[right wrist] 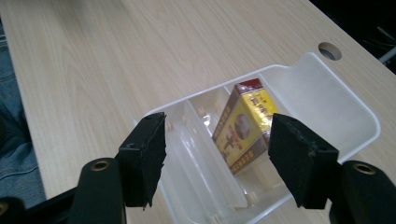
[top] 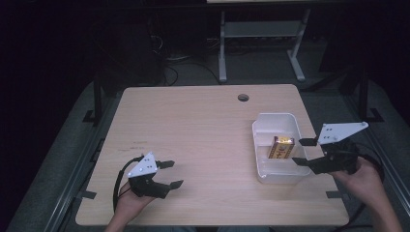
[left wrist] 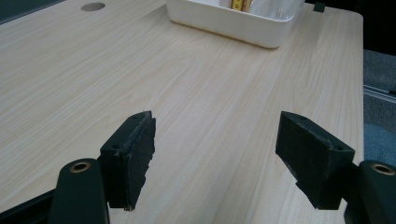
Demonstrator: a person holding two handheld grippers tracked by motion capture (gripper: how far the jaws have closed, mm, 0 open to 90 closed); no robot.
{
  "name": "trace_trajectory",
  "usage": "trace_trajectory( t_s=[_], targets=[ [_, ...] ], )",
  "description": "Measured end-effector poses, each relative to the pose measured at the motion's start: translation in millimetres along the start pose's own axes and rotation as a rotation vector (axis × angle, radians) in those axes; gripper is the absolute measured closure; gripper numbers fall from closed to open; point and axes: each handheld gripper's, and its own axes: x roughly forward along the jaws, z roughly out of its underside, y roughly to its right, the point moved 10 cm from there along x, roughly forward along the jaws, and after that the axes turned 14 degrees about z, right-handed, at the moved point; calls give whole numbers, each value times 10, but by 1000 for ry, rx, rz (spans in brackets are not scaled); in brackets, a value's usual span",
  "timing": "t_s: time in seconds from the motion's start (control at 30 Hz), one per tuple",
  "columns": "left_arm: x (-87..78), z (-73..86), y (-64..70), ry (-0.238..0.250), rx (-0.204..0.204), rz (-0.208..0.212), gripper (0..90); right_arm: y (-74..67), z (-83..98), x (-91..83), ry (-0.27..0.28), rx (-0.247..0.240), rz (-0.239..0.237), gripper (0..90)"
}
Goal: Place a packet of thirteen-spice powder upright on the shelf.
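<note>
Wooden table [top: 193, 145]: pale grain top, carrying a white tray at its right side; a round cable hole [top: 243, 97] sits near the far edge at 12 o'clock from the tray.
Left gripper [top: 171, 174]: rests low over the near left of the table, jaws standing wide apart with bare wood between them; it has hold of nothing. In the left gripper view the pads [left wrist: 133, 154] frame empty table, and the tray lies well apart at about 1 o'clock.
Left hand [top: 128, 203]: enters from the bottom edge, idle in my judgement.
White tray [top: 275, 118]: plastic, divided into compartments; in the right gripper view a long narrow compartment lies left of the one holding the box.
Yellow box [top: 281, 147]: small printed carton with a dark red end, lying inside the tray, tilted against the divider as seen in the right gripper view [right wrist: 245, 128].
Right gripper [top: 302, 151]: poised at the tray's right rim, jaws parted wider than the box and pressing on nothing; no grip.
Box relative to right gripper: just beyond the jaw tips at 12 o'clock, between their lines, apart from both pads.
Step in hand: judged to be the box set in the tray and the jaws clear of it.
Next move calls for: judged, a clean withdrawal toward 3 o'clock, up over the rim without nudging the tray or tipping the box.
Risk: a jaw catching the rim could shift the tray.
</note>
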Motion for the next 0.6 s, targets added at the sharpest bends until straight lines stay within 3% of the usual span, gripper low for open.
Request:
trace_trajectory(
  t_s=[0.4, 0.6],
  targets=[
    [-15, 9, -17, -6, 2, -8, 273, -416, -45, -73, 65, -6, -61, 335],
    [-33, 13, -34, -3, -2, -14, 271, -667, -95, -3, 73, -39, -81, 319]
  ],
)
